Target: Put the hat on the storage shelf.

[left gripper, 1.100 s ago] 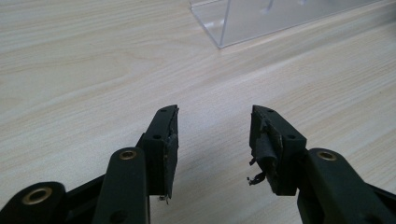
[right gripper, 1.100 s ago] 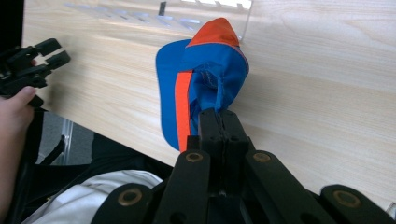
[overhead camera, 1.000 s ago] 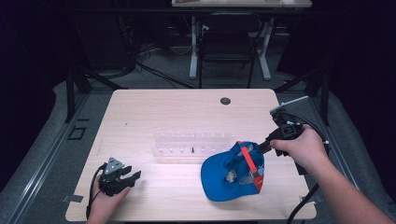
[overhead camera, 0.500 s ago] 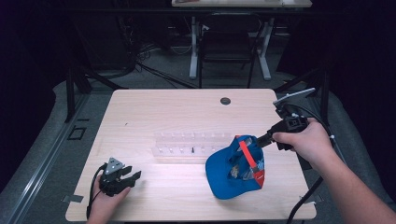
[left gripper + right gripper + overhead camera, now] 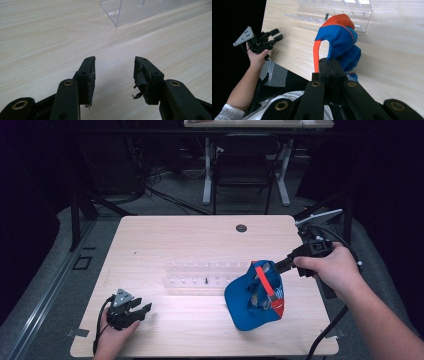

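A blue cap (image 5: 250, 302) with an orange-red strap hangs from my right gripper (image 5: 281, 265), which is shut on its upper edge at the table's right side. In the right gripper view the shut jaws (image 5: 329, 65) pinch the fabric beside the strap, and the cap (image 5: 342, 37) dangles below them over the wood. My left gripper (image 5: 142, 310) rests near the front left corner, open. Its fingertips (image 5: 115, 72) stand apart over bare wood with nothing between them.
A clear acrylic rack (image 5: 205, 275) lies across the table's middle, just left of the cap; its corner (image 5: 140, 10) shows ahead of the left jaws. A dark grommet hole (image 5: 241, 228) sits near the far edge. Chair and desk legs stand beyond the table.
My right hand has risen and drawn the cap up with it, so the cap now hangs more upright. The left gripper has stayed put.
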{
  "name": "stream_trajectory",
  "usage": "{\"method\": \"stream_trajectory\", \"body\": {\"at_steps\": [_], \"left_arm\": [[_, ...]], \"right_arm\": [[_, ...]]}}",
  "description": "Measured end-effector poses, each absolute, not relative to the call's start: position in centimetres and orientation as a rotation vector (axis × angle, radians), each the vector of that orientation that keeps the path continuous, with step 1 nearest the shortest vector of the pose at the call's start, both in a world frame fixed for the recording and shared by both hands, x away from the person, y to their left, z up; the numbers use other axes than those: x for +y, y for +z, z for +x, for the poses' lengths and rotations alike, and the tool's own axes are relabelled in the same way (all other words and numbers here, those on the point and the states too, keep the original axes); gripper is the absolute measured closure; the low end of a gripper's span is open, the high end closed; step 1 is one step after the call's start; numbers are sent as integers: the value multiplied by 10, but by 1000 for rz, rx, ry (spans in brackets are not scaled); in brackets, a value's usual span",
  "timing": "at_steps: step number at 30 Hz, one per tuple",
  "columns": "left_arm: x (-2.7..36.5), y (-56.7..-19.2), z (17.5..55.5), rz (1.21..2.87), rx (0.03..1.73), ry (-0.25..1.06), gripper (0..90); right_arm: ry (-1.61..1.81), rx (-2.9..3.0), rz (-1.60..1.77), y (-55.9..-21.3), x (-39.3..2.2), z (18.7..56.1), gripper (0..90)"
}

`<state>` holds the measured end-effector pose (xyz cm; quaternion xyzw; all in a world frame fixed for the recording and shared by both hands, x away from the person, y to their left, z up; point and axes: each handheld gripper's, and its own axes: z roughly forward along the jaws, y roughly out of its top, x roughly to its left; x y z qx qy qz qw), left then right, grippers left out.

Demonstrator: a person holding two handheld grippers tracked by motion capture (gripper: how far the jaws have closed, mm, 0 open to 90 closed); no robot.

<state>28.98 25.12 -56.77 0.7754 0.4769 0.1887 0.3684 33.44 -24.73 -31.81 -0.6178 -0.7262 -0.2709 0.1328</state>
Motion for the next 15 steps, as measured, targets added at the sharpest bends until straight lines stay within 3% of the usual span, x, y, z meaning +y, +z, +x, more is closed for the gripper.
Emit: {"method": "stream_trajectory", "body": {"at_steps": [15], "left_arm": [[251,-568,289,1993,1223,484,526]], "right_arm": [[-896,-1995,-1731,-307,-253,334,900]]}}
